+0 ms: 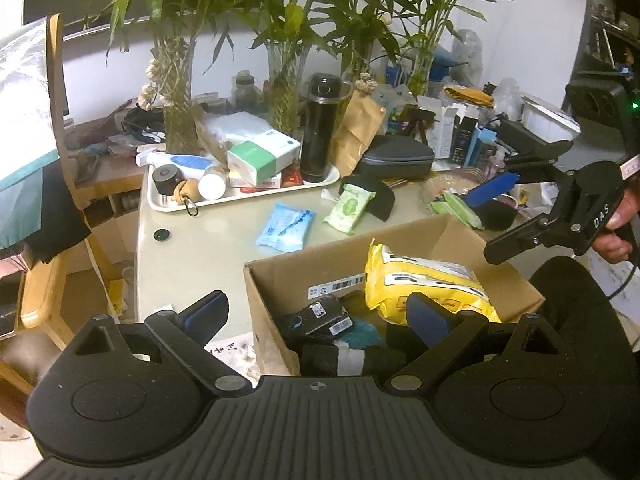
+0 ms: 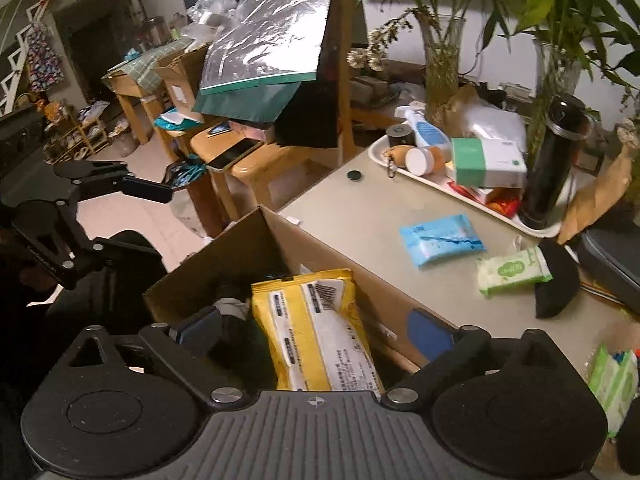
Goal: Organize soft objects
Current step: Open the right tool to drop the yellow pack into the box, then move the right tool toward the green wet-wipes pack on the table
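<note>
a: going left to right on my left wrist feed, what do you have?

b: i see the white tray [image 1: 160, 200] at ten o'clock on the counter [image 1: 208, 248], then the blue wipes pack [image 1: 285, 227] near centre, flat on the counter, with the green wipes pack [image 1: 349, 209] just beside it at one o'clock from it, one end against a black pouch [image 1: 380, 200].

a: and the cardboard box [image 1: 272, 300]?

b: lower centre. the yellow wipes pack [image 1: 424, 284] leans inside it, over dark items i can't identify.

a: my left hand-held gripper [image 1: 320, 312]?

b: its jaws stand wide apart above the box, nothing between the pads.

a: the right one?

b: at three o'clock in that view, the right hand-held gripper [image 1: 508, 216] is spread wide. on its own camera [image 2: 316, 328] the yellow pack [image 2: 316, 328] lies between the fingers, but the pads don't press on it; it rests in the box [image 2: 224, 256].
</note>
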Demonstrator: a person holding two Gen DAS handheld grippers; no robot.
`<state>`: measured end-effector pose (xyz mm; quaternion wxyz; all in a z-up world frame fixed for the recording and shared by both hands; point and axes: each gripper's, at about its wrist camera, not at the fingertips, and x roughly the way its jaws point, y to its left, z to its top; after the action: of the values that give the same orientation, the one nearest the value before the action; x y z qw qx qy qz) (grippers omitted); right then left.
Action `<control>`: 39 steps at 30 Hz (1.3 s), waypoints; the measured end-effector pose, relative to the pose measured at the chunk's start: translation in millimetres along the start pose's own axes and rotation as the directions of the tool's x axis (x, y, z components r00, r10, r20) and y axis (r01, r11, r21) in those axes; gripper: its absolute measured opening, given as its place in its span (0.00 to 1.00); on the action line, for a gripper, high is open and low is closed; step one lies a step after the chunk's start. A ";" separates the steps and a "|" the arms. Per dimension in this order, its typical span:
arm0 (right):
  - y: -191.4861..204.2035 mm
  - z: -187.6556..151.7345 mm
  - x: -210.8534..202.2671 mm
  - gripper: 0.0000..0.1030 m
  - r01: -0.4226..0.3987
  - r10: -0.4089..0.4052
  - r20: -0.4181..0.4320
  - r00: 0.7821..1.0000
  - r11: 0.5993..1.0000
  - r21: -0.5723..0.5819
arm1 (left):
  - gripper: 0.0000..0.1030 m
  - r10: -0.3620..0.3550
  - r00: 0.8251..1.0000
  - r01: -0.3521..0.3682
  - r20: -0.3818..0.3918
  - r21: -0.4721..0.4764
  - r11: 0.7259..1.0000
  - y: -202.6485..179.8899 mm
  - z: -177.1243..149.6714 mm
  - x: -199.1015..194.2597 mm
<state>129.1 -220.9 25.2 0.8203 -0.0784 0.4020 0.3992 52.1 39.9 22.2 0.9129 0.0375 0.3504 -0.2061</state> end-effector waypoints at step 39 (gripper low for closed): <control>-25.0 -17.1 -9.0 1.00 0.194 -0.204 0.086 0.975 0.974 0.116 | 0.94 0.033 0.999 -0.032 -0.040 0.026 0.999 -5.8 9.5 18.1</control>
<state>133.6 -250.7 15.6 0.8778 -0.0547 0.3726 0.2961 67.8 26.3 17.9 0.9083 0.0586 0.3655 -0.1950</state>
